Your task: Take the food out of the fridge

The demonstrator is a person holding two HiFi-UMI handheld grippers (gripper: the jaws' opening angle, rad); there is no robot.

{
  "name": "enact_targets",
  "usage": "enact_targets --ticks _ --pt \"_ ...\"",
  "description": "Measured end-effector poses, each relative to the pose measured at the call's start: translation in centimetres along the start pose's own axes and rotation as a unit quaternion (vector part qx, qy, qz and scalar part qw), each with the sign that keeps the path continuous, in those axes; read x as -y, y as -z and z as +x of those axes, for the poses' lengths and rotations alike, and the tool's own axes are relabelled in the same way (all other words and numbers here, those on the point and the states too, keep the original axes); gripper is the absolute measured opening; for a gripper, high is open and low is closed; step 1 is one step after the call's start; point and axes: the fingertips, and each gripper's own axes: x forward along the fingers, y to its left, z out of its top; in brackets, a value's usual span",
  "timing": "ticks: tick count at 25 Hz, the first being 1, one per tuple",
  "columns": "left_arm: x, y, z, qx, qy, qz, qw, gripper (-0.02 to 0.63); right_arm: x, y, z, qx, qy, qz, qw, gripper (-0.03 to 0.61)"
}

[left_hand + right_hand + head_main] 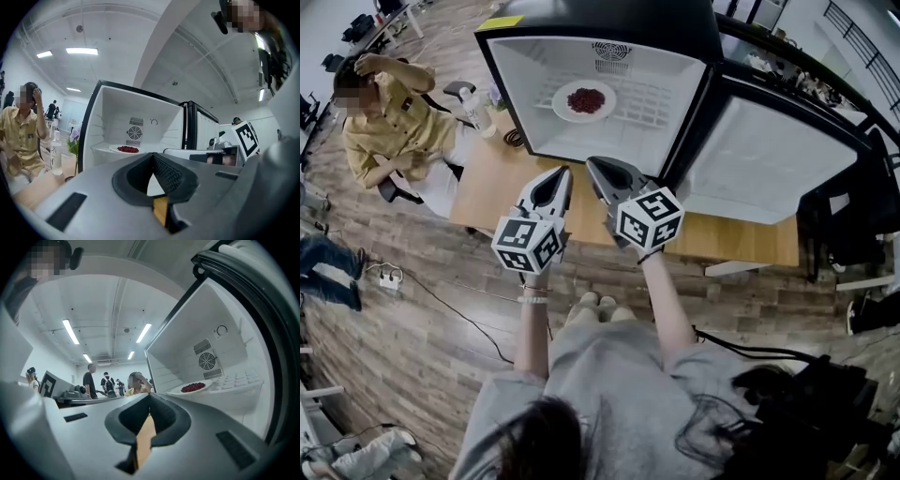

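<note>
White plastic lines the inside of the fridge (525, 89), and against it the food (586, 99) is easy for me to pick out: a small heap of dark red pieces on a pale plate (562, 103). The plate sits on the shelf (661, 105) toward the back, just below the fan grille. The door (769, 159) is already swung fully aside on the right, so nothing stands between my tools and the shelf.

My left gripper (565, 172) and right gripper (592, 164) hover side by side just outside the opening, over the wooden table (492, 192) that carries the fridge. Both point level at the shelf. In the left gripper view the left gripper (152, 157) has its pads pinched together at the tips with nothing between them. The right gripper (149, 397) in its own view is closed up the same way and just as empty. I judge they are kept closed because this is only the approach. Neither is near enough to the plate to grip it, and closed jaws present less to snag on the fridge frame.

The plate is shallow and its load is loose, so I think the rim is the sensible place to take hold, keeping it flat while it comes out over the front lip. For that the jaws must first spread apart.

A seated person (394, 127) and a clear bottle (478, 112) are off to the left of the fridge, well apart from my path
</note>
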Motion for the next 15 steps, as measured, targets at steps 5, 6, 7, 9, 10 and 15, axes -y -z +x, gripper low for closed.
enact_targets --ticks 5,6,7,9,10,15 --pt "-1.2 0.2 1.5 -0.013 0.008 0.000 0.9999 0.008 1.3 0.0 1.2 0.008 0.002 0.040 0.999 0.009" --pt "-1.4 0.3 1.8 -0.015 0.009 0.000 0.9999 0.008 1.5 0.1 1.4 0.010 0.002 0.048 0.999 0.009" --pt "-1.6 0.4 2.0 -0.017 0.011 -0.001 0.9998 0.008 1.8 0.1 1.6 0.013 0.004 0.057 0.998 0.009" --pt "-2.0 0.5 2.6 -0.020 0.014 -0.001 0.9997 0.008 2.4 0.1 2.0 0.020 0.006 0.074 0.997 0.009" --pt "-2.2 0.5 2.8 -0.021 0.015 -0.001 0.9997 0.008 2.6 0.1 2.2 0.022 0.007 0.082 0.996 0.009" --pt "-3.2 0.9 3.8 -0.029 0.022 -0.001 0.9993 0.008 4.3 0.6 3.4 0.025 0.037 0.116 0.992 0.011"
